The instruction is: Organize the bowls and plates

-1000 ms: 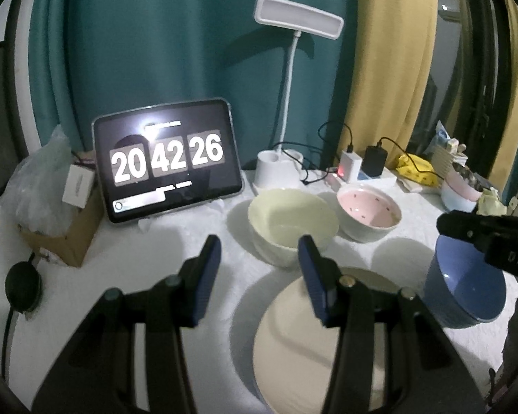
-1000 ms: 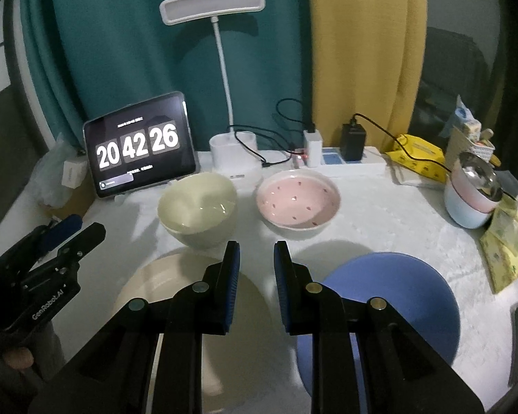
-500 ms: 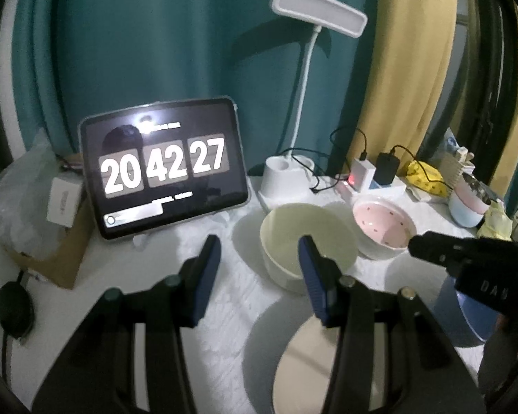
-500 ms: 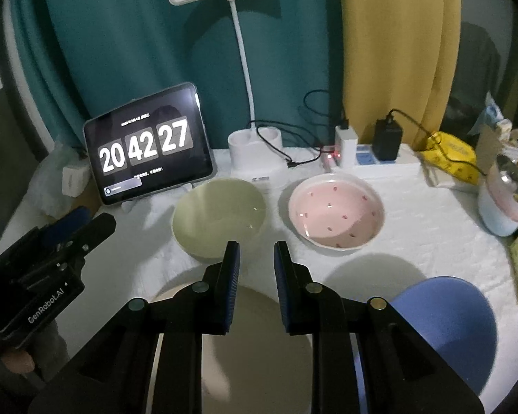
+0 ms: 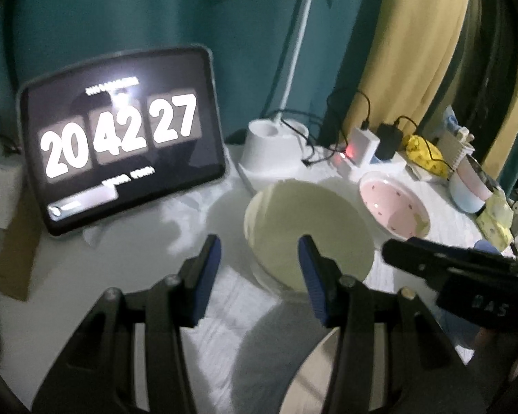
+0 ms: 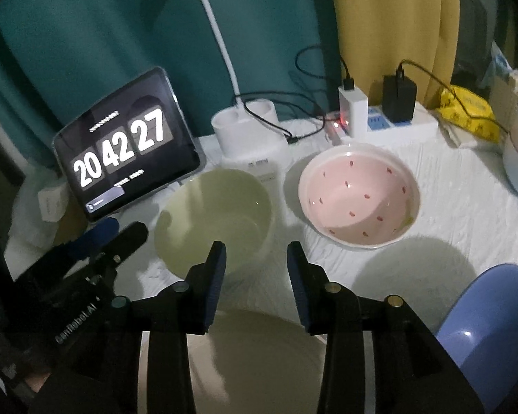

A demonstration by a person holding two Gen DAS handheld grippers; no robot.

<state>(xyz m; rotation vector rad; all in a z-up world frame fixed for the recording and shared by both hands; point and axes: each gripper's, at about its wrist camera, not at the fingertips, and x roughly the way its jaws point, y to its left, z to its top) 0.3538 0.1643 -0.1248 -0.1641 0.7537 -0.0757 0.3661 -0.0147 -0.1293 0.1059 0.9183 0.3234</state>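
Dim room, teal and yellow curtains behind a white-clothed desk (image 6: 449, 214). Both grippers have moved in twd the green bowl (image 6: 214, 220), pink bowl (image 6: 359, 196) just beside it. Right gripper (image 6: 255, 258) jaws just opened, part-open, empty; left gripper (image 5: 259, 255) part-open, empty. Probably lining up a grab. Cream plate (image 6: 259, 362) and blue bowl (image 6: 493, 324) cut off, blurry.

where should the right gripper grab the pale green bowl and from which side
Take the pale green bowl by its near rim, from above, one finger inside the wall and one outside. It stands upright and open and is too wide to span. The right gripper, jaws just opening and empty, already points down at that edge.
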